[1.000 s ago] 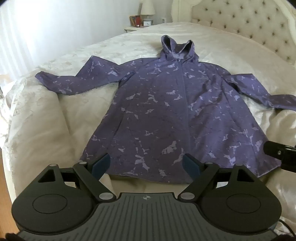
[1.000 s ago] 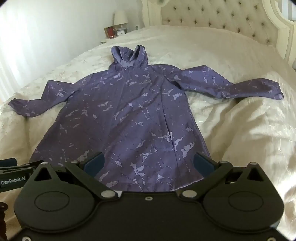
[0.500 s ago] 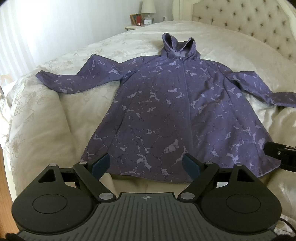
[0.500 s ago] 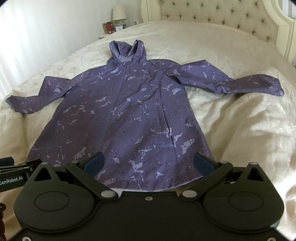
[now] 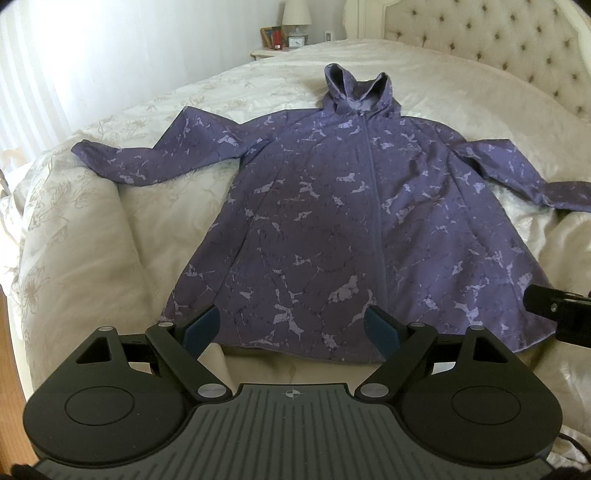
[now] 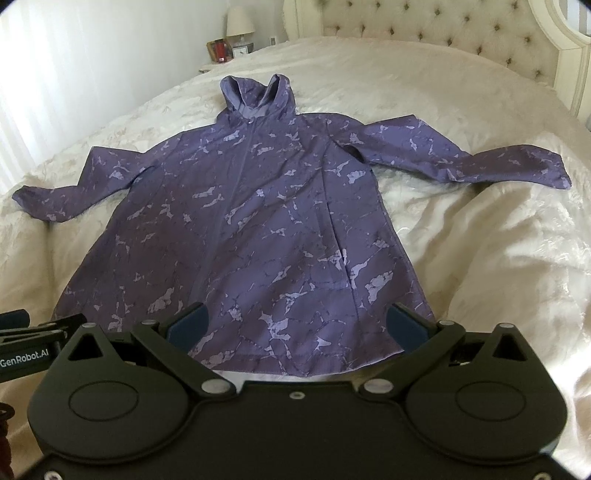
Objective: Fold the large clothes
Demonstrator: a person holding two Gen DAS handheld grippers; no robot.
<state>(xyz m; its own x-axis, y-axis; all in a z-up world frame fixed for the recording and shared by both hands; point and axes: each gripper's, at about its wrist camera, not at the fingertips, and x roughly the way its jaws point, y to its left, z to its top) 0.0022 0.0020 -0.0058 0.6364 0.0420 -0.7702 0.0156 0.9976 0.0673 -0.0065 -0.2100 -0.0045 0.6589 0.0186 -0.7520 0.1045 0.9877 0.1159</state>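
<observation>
Jacket: purple, hooded — spread flat on bed, sleeves out
Left gripper: jaws wide, empty
Right gripper: jaws wide, empty

"GenRobot.AI" stands on the left hand-held gripper.

A purple patterned hooded jacket lies flat on the cream quilted bed, sleeves spread, hood toward the tufted headboard, hem nearest my jaws.

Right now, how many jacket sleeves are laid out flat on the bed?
2. One sleeve stretches out toward the curtain side of the bed; the other sleeve stretches toward the opposite side, cuff over a rumpled duvet fold. Neither is folded in yet.
</observation>
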